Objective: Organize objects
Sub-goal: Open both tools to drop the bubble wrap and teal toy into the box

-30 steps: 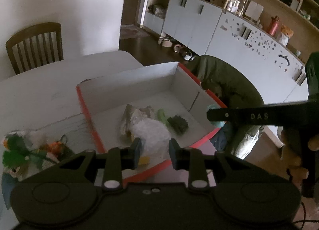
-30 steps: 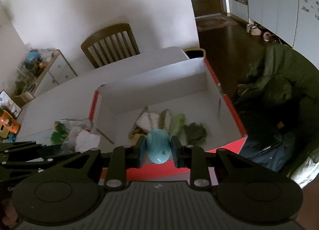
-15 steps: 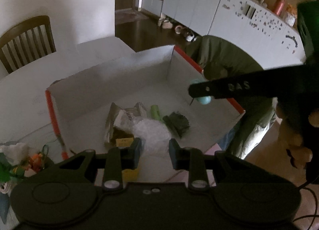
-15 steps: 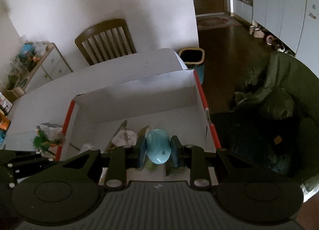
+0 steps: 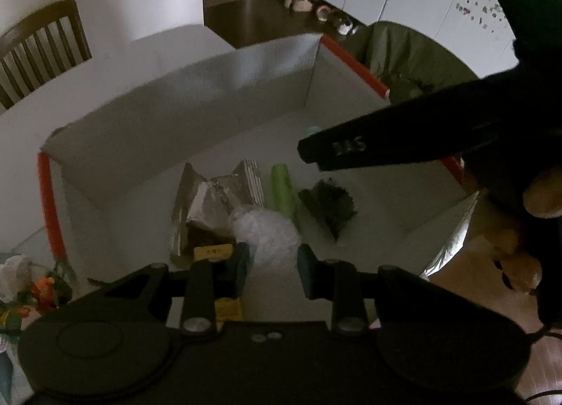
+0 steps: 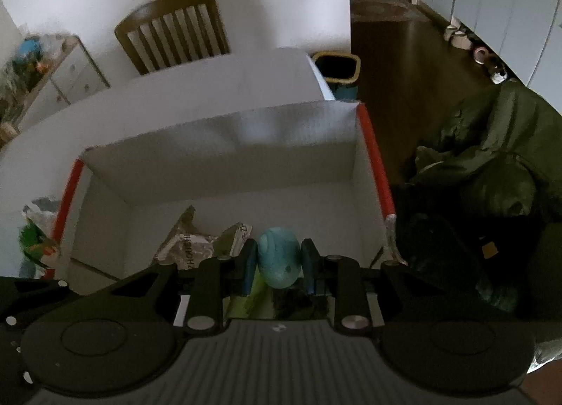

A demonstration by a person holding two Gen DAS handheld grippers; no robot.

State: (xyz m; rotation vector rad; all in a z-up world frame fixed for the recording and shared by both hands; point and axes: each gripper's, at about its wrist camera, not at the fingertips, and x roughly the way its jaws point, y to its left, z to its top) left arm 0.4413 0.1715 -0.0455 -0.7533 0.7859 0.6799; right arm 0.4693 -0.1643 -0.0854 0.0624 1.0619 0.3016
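A: What is shown from the left wrist?

B: The left gripper is seen with its fingers narrowly parted and nothing held, above the near edge of the box. The right gripper is seen reaching in over the far right of the box floor.

A: And from the right wrist?

B: A blue ball is clamped between the right gripper's fingers, directly above the box interior, beside the foil packet. The free floor lies ahead and below; the right hand is judged nearer.
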